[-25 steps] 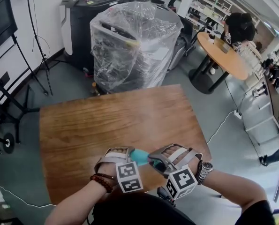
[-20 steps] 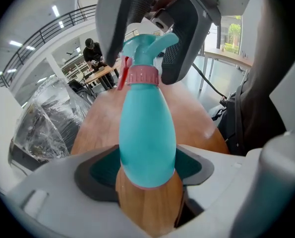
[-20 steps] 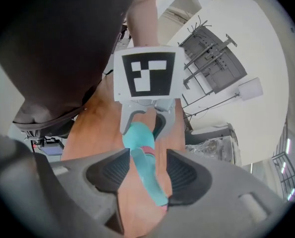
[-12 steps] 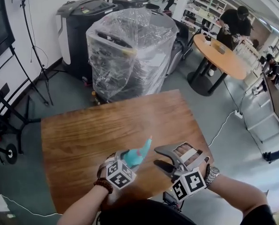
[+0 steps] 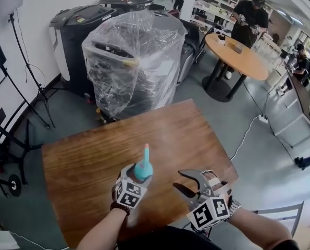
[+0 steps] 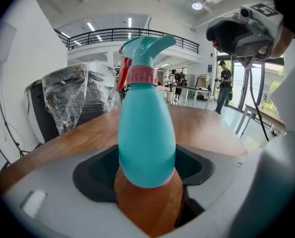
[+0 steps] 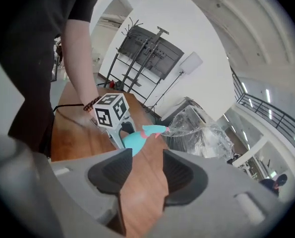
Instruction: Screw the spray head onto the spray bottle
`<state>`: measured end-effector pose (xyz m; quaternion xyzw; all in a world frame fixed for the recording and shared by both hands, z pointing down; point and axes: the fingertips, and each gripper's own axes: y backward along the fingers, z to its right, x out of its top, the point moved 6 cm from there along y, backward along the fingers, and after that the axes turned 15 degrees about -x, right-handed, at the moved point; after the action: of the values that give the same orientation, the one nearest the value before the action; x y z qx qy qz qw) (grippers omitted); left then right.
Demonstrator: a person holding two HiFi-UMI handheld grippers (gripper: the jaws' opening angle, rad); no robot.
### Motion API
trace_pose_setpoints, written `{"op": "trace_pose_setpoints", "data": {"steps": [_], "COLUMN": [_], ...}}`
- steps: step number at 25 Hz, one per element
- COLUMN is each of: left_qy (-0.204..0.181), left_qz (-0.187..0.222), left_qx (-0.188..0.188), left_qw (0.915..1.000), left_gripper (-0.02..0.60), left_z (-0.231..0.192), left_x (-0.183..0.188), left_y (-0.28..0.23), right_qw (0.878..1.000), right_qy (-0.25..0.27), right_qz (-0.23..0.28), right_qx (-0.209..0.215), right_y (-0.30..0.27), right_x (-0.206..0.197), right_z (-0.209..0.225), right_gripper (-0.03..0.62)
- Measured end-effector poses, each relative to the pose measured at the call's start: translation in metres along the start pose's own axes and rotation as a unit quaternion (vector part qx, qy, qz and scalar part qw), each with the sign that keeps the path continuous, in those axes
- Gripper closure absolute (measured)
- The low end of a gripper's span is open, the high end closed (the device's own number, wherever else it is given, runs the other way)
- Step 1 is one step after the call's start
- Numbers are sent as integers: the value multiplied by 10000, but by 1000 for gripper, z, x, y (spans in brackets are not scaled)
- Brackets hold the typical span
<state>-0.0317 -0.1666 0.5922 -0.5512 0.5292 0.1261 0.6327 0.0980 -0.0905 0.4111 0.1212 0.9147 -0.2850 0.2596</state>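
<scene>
Left claw pinched the spray bottle, upright. Right claw stood spread, empty, just narrowing; we judged the pink collar needed square gripping.

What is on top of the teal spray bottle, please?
A teal spray head with a pink collar tops the spray bottle; neck threads are hidden under the collar.

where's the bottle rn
In the head view the bottle is held in the jaws of the left gripper, over the table, just left of the open right gripper.
</scene>
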Motion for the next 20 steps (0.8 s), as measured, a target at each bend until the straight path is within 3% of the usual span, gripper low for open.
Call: {"op": "trace_pose_setpoints", "data": {"steps": [8,13,17,20], "left_qy": [-78,-83,-74,8], "left_qz": [-31,-181,-233,-92], "left_qx": [129,80,198,392], "left_qw": [9999,9998,9995,9992], "left_gripper": [212,202,184,212], "left_z": [-7,-7,-2,4], "left_x": [-5,-5,-6,-1], "left_y": [-20,-19,0,30], "right_qw": [9957,9869,9786,9715], "right_qy": [-886,-1567,-2022,-2360], "right_qz": [-268,-367,-322,-210], "right_qx": [-20,-120,-200,-116], "right_y": [2,-3,-7,-12], "right_x": [-19,-32,-36,-28], "right_z": [-6,-9,-10,-11], "right_gripper": [450,531,598,602]}}
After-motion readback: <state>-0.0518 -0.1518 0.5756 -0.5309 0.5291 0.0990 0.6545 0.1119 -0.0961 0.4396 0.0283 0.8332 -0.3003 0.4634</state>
